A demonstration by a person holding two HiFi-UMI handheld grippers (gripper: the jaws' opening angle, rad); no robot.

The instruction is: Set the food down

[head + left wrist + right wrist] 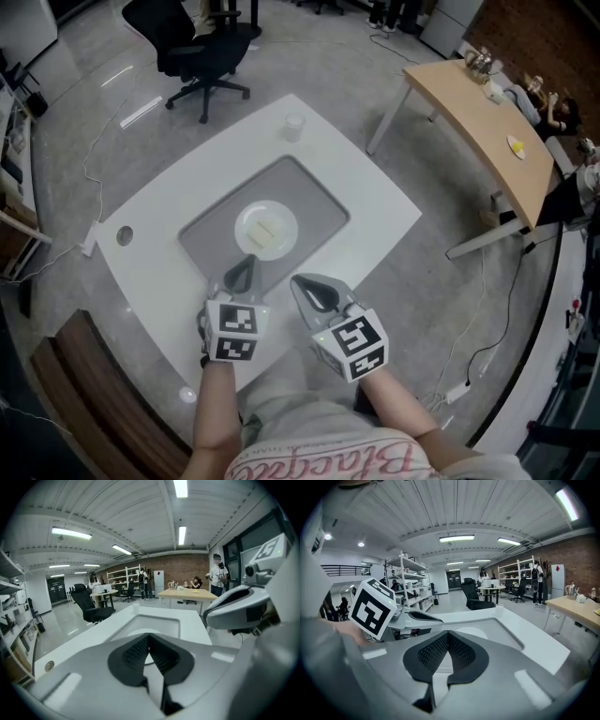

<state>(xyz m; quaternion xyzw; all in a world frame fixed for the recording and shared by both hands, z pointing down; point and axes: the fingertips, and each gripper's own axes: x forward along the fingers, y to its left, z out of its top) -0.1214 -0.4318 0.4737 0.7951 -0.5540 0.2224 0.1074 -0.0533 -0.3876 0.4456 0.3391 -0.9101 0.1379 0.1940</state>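
A white plate (266,231) lies in the middle of a grey tray (319,202) set into the white table (375,202). Pale pieces of food (263,230) rest on the plate. My left gripper (245,262) hovers at the tray's near edge, just short of the plate, shut with nothing between its pads. My right gripper (302,281) is beside it to the right, also shut and empty. In the left gripper view the closed jaws (149,636) point over the tray (157,623). The right gripper view shows closed jaws (447,633) with the plate (471,632) beyond.
A small white cup (293,126) stands at the table's far edge. A black office chair (192,47) is beyond the table, and a wooden desk (487,122) stands at the right. Cables run over the floor. The person's lap is below the grippers.
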